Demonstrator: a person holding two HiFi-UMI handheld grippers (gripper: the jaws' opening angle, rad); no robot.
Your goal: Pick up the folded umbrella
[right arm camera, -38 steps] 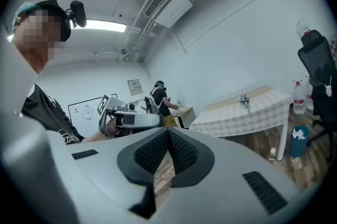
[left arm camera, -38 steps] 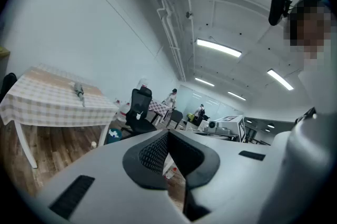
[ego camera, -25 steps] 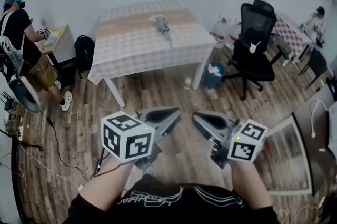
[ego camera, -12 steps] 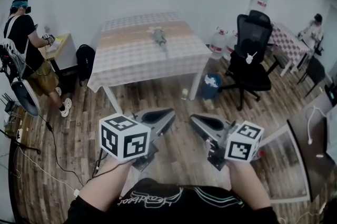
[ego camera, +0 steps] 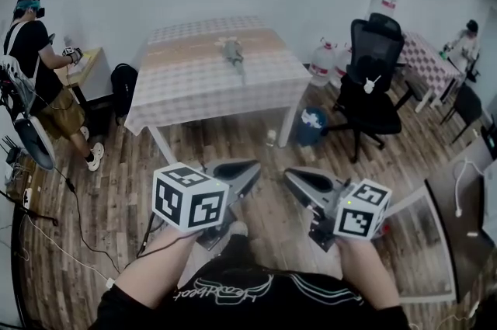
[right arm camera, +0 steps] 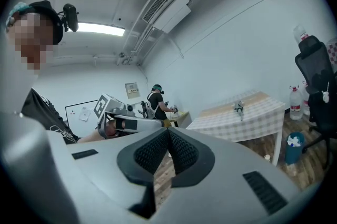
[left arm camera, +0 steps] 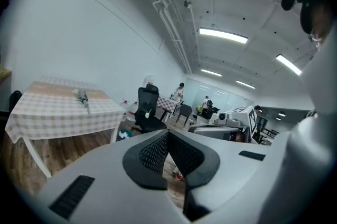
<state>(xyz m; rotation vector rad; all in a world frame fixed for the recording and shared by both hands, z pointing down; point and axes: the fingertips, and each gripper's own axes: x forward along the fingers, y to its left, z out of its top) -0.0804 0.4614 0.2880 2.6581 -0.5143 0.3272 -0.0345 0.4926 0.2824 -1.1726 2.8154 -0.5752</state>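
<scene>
Folded umbrella (ego camera: 233, 53) lay on the checked table (ego camera: 186, 80) across the room.
Over the wood floor, well apart from it, the left gripper (ego camera: 253, 165) held its jaws closed on nothing; beside it, the right gripper (ego camera: 289, 174) was closed and empty too.

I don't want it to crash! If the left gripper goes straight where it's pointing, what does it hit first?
Nothing close. Ahead of the left gripper lies open wooden floor, then probably the black office chair; depth is hard to judge.
</scene>
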